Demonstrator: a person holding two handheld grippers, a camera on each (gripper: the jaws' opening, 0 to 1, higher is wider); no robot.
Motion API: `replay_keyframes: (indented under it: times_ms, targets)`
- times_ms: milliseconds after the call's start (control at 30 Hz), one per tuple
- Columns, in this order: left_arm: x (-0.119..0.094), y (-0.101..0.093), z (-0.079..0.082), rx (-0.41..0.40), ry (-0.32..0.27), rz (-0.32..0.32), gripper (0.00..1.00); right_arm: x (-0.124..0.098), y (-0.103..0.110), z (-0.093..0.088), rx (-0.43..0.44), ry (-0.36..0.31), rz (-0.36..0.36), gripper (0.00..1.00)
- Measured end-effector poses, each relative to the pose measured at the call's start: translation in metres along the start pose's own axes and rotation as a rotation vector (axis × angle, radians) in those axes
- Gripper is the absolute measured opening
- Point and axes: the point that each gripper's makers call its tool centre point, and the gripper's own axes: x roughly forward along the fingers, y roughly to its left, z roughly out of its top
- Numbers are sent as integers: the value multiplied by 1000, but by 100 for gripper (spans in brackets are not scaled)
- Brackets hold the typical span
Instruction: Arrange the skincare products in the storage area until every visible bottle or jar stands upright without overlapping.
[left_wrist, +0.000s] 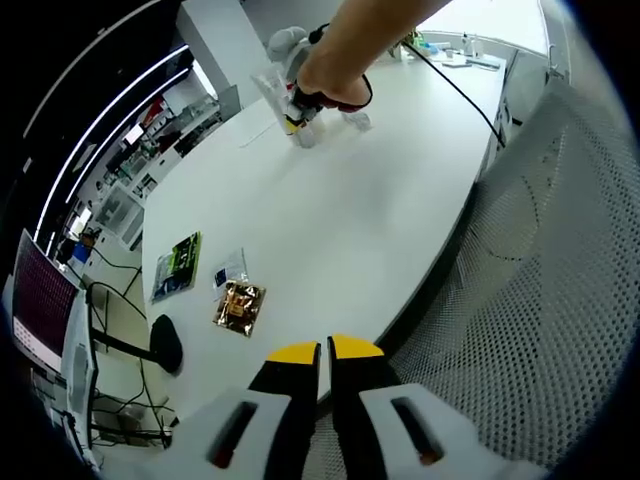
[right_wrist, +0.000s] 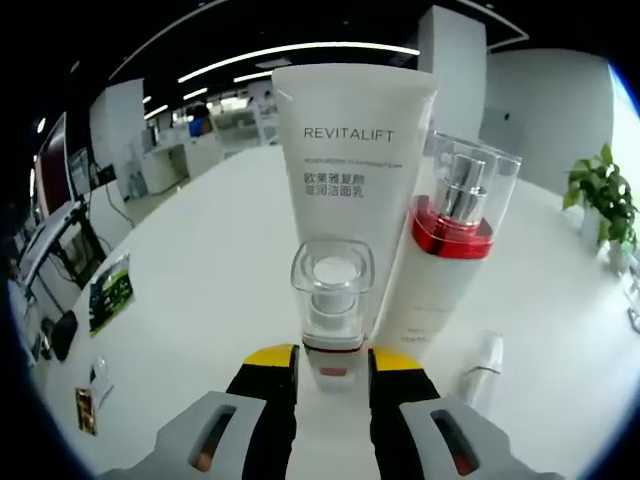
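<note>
The white worktop spreads ahead of both sets of tongs. In the right gripper view a tall white tube marked REVITALIFT stands upright straight ahead of the right tongs, behind the other products. Just right of it, touching or nearly so, stands a pump bottle with a red collar and a clear cap. Between the yellow-tipped jaws of the right tongs sits a small clear-capped bottle, upright, directly in front of the tube; the jaws are closed against its lower sides, gripping it. A small white tube lies on the worktop just right of these tongs.

In the left gripper view the left tongs hang near the worktop's edge, jaws pressed together with nothing between them. Far ahead, a person's hand holds the other tongs among the pale products. Nearer, to the left of the left tongs, lie a green packet and a small gold packet, apart from each other.
</note>
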Motion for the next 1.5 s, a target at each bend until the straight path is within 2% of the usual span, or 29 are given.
replay_keyframes:
  times_ms: [167, 367, 467, 567, 633, 767, 867, 933, 1067, 1133, 1233, 1333, 1433, 1500]
  targets:
    - [0, 1, 0, -1, -2, 5, 0, -11, 1, -11, 7, 14, 29, 32]
    - [0, 0, 0, 2, -2, 5, 0, -40, -5, -28, -61, 20, 83, 39]
    - [-1, 0, 1, 6, -6, 5, 0, -53, -9, -34, -146, 48, 106, 42]
    - [0, -1, 1, 9, -4, 2, 0, -59, -15, -27, -220, 16, 130, 44]
    - [-1, 0, 1, 10, -5, 3, 0, -68, -23, -27, -317, 15, 139, 44]
    - [-1, 0, 1, 11, -7, 7, 0, -80, -31, -31, -341, 27, 156, 43]
    - [0, -1, 1, 15, -4, 4, 0, -88, -44, -40, -316, 50, 174, 45]
    - [2, -4, -3, 16, 19, -13, 1, -88, -61, -48, -298, 75, 164, 46]
    - [1, -4, -2, 20, 14, -11, 1, -101, -77, -59, -241, 95, 141, 50]
    - [1, -4, -2, 21, 10, -10, 1, -103, -86, -64, -225, 99, 130, 49]
    - [1, -4, -2, 20, 15, -11, 1, -109, -95, -74, -234, 130, 120, 49]
    - [0, -3, -1, 19, 6, -5, 1, -109, -109, -73, -209, 122, 100, 49]
    - [1, -4, -2, 21, 13, -10, 1, -102, -108, -71, -188, 118, 132, 54]
    - [2, -5, -4, 22, 27, -17, 2, -95, -106, -70, -185, 123, 139, 53]
